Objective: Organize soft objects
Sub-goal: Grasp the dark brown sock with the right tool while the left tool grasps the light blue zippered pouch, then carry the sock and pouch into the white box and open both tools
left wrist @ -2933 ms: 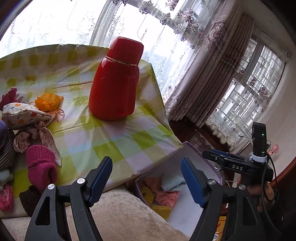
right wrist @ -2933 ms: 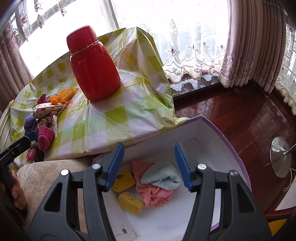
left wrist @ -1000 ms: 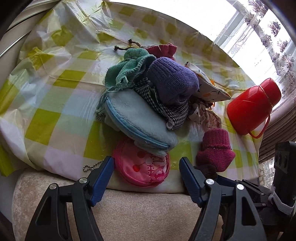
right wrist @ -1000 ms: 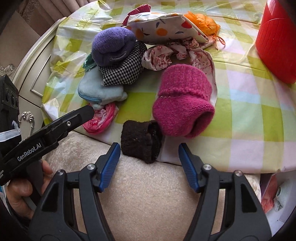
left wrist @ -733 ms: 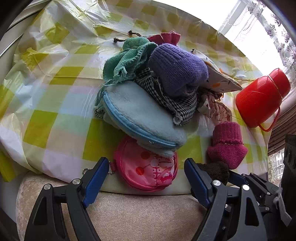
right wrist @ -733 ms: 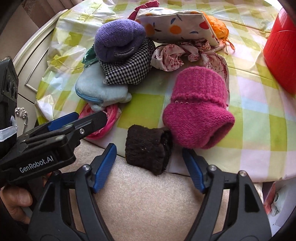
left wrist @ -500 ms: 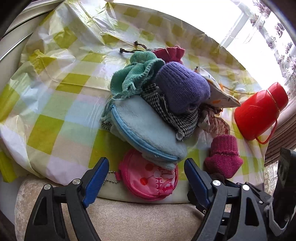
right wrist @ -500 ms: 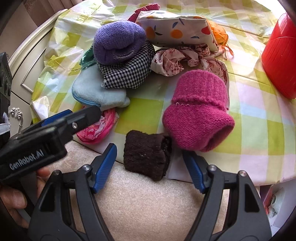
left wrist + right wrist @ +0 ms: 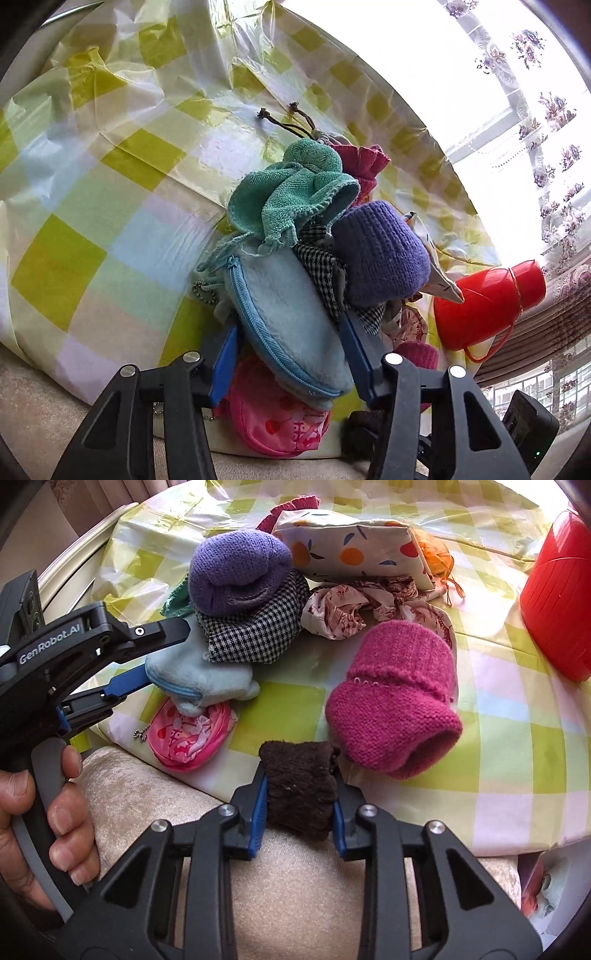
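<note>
Right wrist view had the right gripper [image 9: 299, 812] closing, its blue pads squeezing the dark brown knit sock [image 9: 299, 786] at the near edge of the table [image 9: 517, 709], just beside the magenta knit piece [image 9: 395, 709]. Over on the left, the left gripper [image 9: 291, 354] was closing too, its jaws either side of the pale blue zip pouch [image 9: 288, 317], which lay on the pink coin purse [image 9: 273, 417] under the purple knit roll [image 9: 380, 254].

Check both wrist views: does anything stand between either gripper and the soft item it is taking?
Nothing visible does. The left gripper is closing around the light blue pouch; the right gripper is closing, its pads already against the dark brown sock.
</note>
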`<move>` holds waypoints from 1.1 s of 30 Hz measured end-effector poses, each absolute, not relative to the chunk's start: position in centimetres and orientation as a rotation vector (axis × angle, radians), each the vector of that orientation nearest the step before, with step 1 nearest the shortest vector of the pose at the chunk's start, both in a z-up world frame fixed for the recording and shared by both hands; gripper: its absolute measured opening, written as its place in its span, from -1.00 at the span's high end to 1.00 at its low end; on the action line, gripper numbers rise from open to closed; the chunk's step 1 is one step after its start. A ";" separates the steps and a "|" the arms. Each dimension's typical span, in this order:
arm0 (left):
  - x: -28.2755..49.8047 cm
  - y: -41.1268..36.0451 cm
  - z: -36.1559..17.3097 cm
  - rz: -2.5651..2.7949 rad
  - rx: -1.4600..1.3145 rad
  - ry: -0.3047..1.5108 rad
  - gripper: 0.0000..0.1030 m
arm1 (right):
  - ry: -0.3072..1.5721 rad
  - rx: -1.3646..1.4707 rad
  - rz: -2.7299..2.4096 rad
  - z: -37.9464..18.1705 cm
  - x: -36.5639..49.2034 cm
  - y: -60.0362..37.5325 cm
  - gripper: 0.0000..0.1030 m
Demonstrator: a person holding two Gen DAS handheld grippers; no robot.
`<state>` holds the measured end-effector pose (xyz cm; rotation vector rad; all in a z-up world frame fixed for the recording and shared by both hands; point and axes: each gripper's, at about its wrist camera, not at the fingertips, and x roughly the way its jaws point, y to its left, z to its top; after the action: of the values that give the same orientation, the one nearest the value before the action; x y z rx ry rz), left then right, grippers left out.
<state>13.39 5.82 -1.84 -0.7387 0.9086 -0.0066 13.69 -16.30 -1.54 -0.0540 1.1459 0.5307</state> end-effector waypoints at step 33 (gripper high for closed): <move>5.2 -0.3 6.1 -0.126 -0.575 0.592 0.56 | 0.981 0.116 0.429 4.5 8.4 -28.4 0.39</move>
<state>5.24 -0.29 6.11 -0.5750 0.5922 -0.1256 8.39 -28.43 4.45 0.1160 0.9810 0.4286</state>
